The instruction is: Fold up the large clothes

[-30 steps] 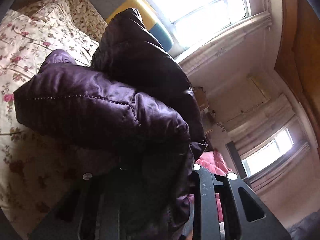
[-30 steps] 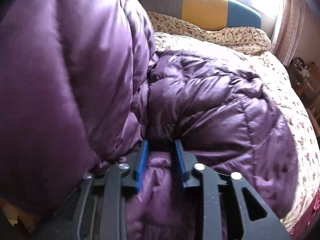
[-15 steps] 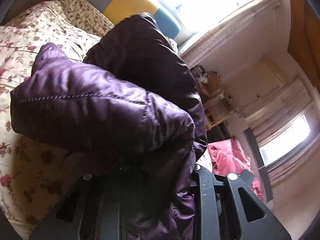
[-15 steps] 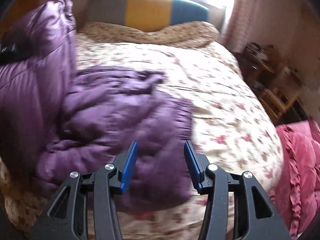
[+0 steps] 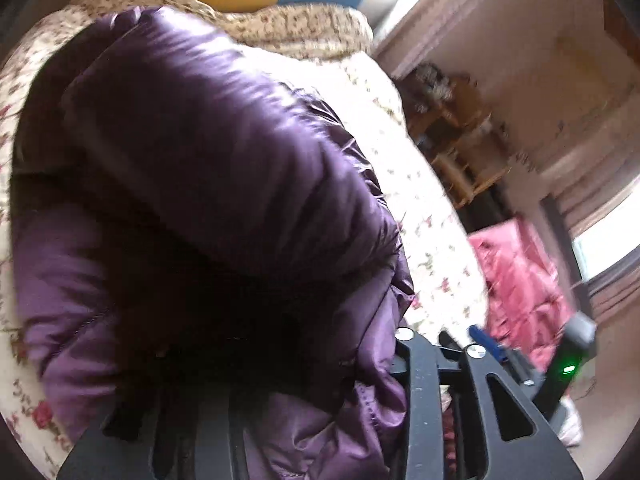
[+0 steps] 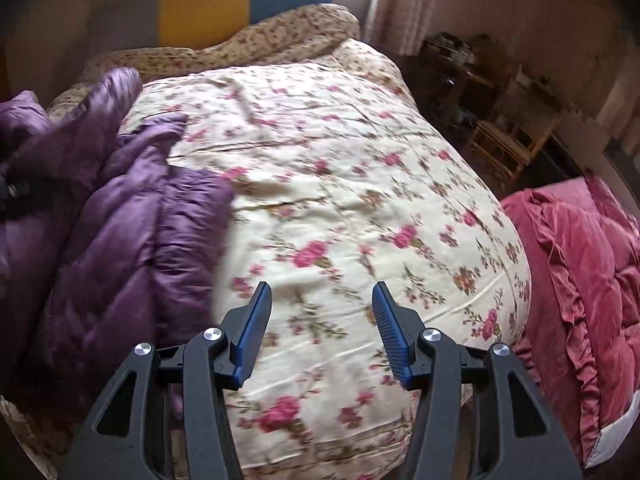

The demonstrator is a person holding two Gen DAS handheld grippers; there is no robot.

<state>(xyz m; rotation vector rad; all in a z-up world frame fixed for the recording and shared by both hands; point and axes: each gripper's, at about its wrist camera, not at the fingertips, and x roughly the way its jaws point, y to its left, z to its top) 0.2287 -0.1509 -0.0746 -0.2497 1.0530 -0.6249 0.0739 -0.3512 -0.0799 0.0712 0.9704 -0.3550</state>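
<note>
A large purple puffer jacket (image 5: 208, 184) fills the left wrist view, bunched over my left gripper (image 5: 312, 364), which is shut on its fabric; the fingertips are hidden under it. In the right wrist view the same jacket (image 6: 112, 232) lies crumpled on the left side of the floral bed (image 6: 360, 184). My right gripper (image 6: 320, 320) is open and empty, its blue pads (image 6: 252, 332) wide apart above the bedspread, to the right of the jacket. It also shows in the left wrist view (image 5: 496, 350) at the lower right.
A pink ruffled quilt (image 6: 584, 272) lies to the right of the bed. A striped grey, yellow and blue headboard (image 6: 224, 4) stands at the far end. Wooden shelves (image 6: 500, 132) stand by the wall at the right.
My right gripper let go of the jacket, opened wide and drew back to the right over the bedspread. My left gripper kept its hold and swung the jacket down towards the bed.
</note>
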